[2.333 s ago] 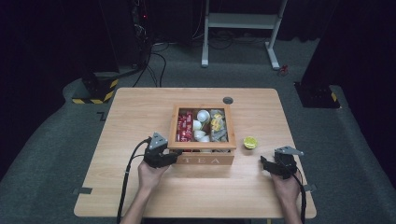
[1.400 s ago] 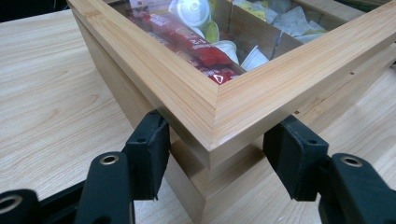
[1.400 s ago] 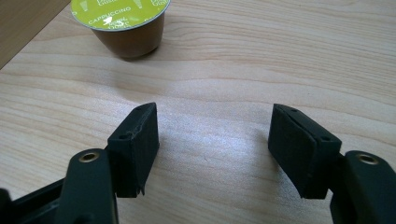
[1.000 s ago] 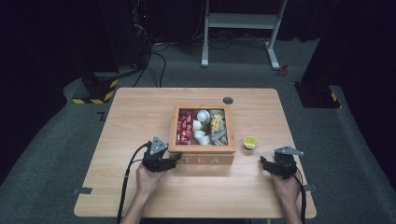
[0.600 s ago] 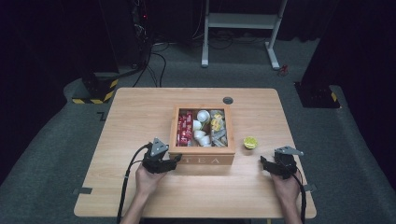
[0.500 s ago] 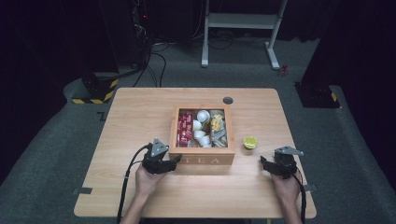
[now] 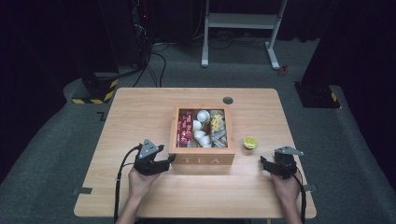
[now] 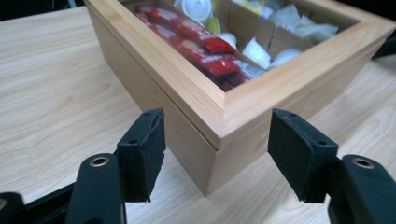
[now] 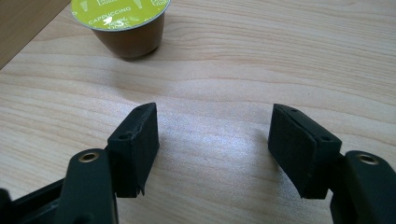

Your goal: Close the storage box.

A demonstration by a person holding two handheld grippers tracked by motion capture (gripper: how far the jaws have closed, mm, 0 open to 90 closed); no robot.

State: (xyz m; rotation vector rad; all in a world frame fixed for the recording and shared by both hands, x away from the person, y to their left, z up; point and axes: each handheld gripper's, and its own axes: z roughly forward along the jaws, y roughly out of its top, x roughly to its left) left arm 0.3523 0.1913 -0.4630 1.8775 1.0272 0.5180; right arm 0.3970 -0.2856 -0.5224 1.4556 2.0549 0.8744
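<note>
A lidless wooden tea box marked TEA stands mid-table. It holds red sachets, white pods and yellowish packets. My left gripper is open at the box's front left corner. In the left gripper view that corner of the box lies between the pads, which stand clear of the wood, and the red sachets show inside. A green-lidded cappuccino capsule sits on the table to the right of the box. My right gripper rests open over bare wood, with the capsule ahead and to the left.
The wooden table has a black cable hole behind the box. Beyond the table are a white desk frame, cables on the grey floor and a yellow-black striped base. Cables trail from both grippers off the near edge.
My left gripper has edged a little back toward the near edge, staying at the box's front left corner. The right gripper and the capsule have not moved.
</note>
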